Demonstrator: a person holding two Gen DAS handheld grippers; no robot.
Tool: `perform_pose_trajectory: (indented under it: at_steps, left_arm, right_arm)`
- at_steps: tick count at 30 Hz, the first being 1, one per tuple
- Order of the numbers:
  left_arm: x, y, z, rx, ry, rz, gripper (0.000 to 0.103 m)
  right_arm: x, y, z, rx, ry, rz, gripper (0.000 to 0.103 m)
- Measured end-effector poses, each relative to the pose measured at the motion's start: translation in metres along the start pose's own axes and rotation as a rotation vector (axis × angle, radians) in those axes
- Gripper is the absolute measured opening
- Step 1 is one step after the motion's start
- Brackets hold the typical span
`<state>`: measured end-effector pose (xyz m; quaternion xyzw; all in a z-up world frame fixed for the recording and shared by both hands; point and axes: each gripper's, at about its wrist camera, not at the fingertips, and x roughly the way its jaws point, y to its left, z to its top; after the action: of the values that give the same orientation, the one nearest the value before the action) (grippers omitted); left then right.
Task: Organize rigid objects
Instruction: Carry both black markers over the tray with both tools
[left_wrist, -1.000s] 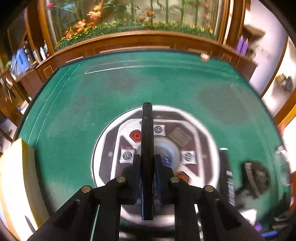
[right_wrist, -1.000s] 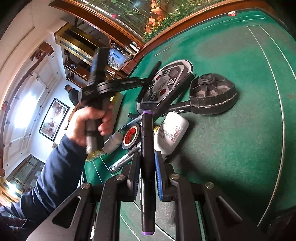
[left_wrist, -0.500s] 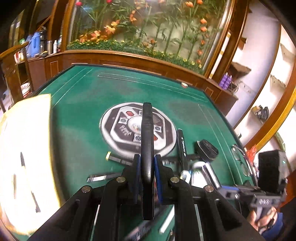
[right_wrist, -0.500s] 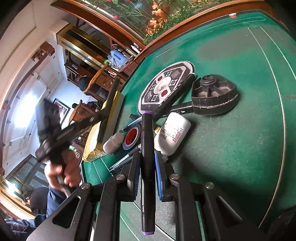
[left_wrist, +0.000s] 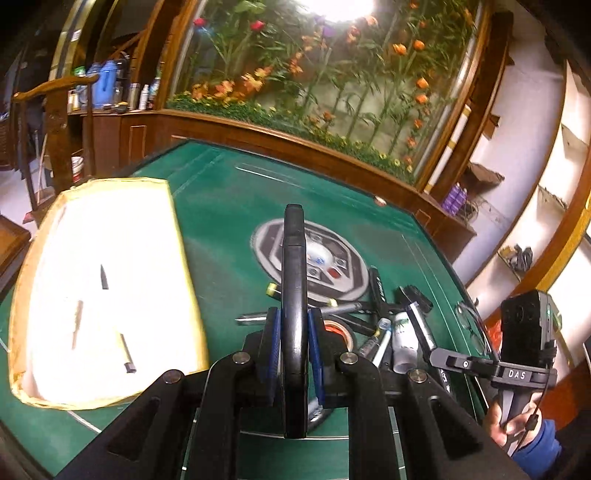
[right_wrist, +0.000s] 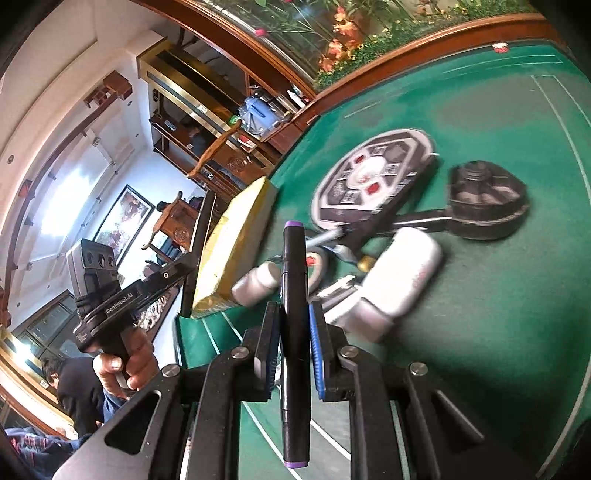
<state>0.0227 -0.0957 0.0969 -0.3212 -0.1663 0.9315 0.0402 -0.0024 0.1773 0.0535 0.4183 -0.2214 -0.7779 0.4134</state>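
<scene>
Swinging from the table's centre toward the yellow box (left_wrist: 107, 291), the left gripper (left_wrist: 294, 332) is clamping a black pen (left_wrist: 293, 295); the right gripper (right_wrist: 293, 336) is clamping a purple-capped marker (right_wrist: 293, 332). Beside the box, a pile (left_wrist: 388, 325) is waiting.
</scene>
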Motion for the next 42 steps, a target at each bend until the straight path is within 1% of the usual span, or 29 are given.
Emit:
perform_pose_trajectory:
  at_steps: [3,5,9,12,15,20,24,27,31,33,36,38,40,42]
  left_arm:
    - [-0.013,0.017,0.002,-0.025,-0.031,0.024,0.014]
    - [-0.023,0.028,0.001,-0.037,-0.055,0.056,0.014]
    - [-0.032,0.052,0.003,-0.091,-0.081,0.079,0.014]
    - [-0.035,0.070,0.004,-0.138,-0.097,0.096,0.014]
    - [-0.034,0.087,0.005,-0.172,-0.105,0.107,0.014]
    - [-0.025,0.108,0.007,-0.219,-0.101,0.129,0.014]
    - [-0.016,0.124,0.003,-0.259,-0.086,0.133,0.014]
    - [-0.009,0.133,0.002,-0.285,-0.075,0.136,0.014]
    - [-0.003,0.143,0.001,-0.327,-0.058,0.162,0.014]
    - [-0.001,0.146,-0.001,-0.343,-0.049,0.170,0.014]
    - [0.002,0.147,-0.005,-0.346,-0.033,0.201,0.014]
    - [0.004,0.147,-0.010,-0.347,-0.029,0.219,0.014]
    - [0.006,0.146,-0.012,-0.338,-0.027,0.233,0.014]
    - [0.007,0.144,-0.015,-0.326,-0.034,0.266,0.014]
  right_arm:
    - [0.021,0.020,0.002,-0.003,0.018,0.045,0.015]
    - [0.037,0.036,0.003,-0.017,0.041,0.066,0.015]
    - [0.077,0.078,0.010,-0.071,0.099,0.108,0.015]
    - [0.102,0.109,0.020,-0.116,0.117,0.125,0.015]
    - [0.128,0.137,0.031,-0.165,0.126,0.114,0.015]
    - [0.169,0.166,0.048,-0.179,0.142,0.105,0.015]
    - [0.201,0.169,0.061,-0.164,0.149,0.064,0.015]
    - [0.222,0.167,0.065,-0.147,0.168,0.056,0.015]
    - [0.248,0.161,0.070,-0.136,0.173,-0.013,0.015]
    - [0.258,0.159,0.070,-0.147,0.180,-0.071,0.015]
    - [0.272,0.156,0.065,-0.175,0.199,-0.119,0.015]
    - [0.276,0.155,0.059,-0.189,0.209,-0.130,0.015]
    - [0.276,0.154,0.052,-0.216,0.203,-0.151,0.015]
    - [0.276,0.154,0.047,-0.234,0.198,-0.169,0.015]
